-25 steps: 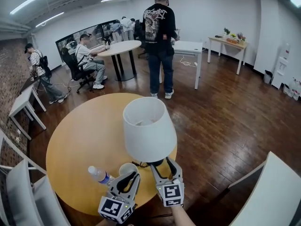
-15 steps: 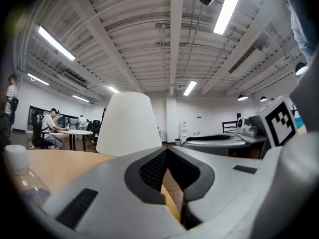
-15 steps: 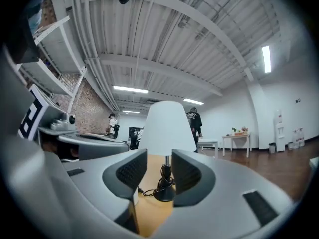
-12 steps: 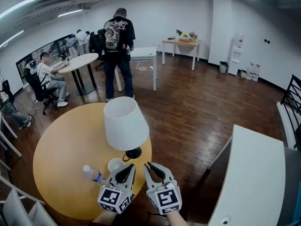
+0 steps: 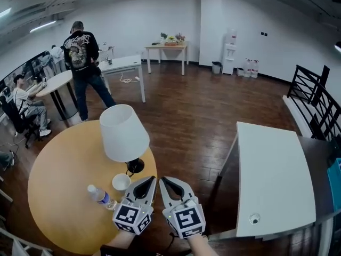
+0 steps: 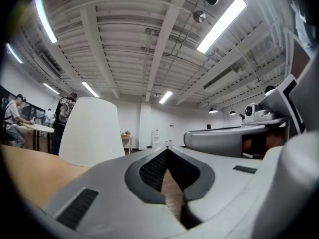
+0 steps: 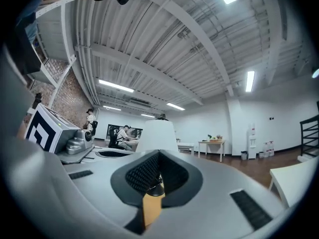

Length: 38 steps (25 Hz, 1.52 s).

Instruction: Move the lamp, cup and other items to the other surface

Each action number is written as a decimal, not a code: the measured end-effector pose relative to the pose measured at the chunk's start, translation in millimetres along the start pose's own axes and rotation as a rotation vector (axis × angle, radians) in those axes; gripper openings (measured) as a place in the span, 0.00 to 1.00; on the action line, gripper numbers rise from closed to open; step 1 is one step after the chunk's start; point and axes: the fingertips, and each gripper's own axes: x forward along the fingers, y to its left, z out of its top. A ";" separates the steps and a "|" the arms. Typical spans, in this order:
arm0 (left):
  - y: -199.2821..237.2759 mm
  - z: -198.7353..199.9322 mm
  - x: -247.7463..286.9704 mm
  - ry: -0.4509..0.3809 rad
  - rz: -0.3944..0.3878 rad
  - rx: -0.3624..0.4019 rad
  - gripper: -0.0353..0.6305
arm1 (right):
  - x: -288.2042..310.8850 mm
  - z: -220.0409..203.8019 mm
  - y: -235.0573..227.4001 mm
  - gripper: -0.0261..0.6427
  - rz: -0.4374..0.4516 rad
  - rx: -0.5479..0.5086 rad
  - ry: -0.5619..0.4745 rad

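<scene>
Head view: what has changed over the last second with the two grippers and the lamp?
The right gripper has drawn back from the base of the lamp and its jaws have just closed, with nothing between them. The left gripper, shut, drew back from the cup too. Lamp, cup and bottle stay on the round table.

Lampshade (image 5: 123, 132) — matt white, floor (image 5: 186, 111) — glossy wood

White lamp (image 5: 123, 132), white cup (image 5: 121, 182), tan table (image 5: 58, 196)
</scene>
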 end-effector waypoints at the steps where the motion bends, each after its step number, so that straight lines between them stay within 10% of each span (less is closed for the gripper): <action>1: -2.0 0.6 -1.1 -0.001 -0.011 0.000 0.07 | -2.9 0.6 -0.1 0.04 -0.011 0.005 -0.002; 38: 0.5 5.7 -32.1 -0.004 -0.004 -0.021 0.07 | -14.0 1.9 25.2 0.04 -0.021 0.004 -0.052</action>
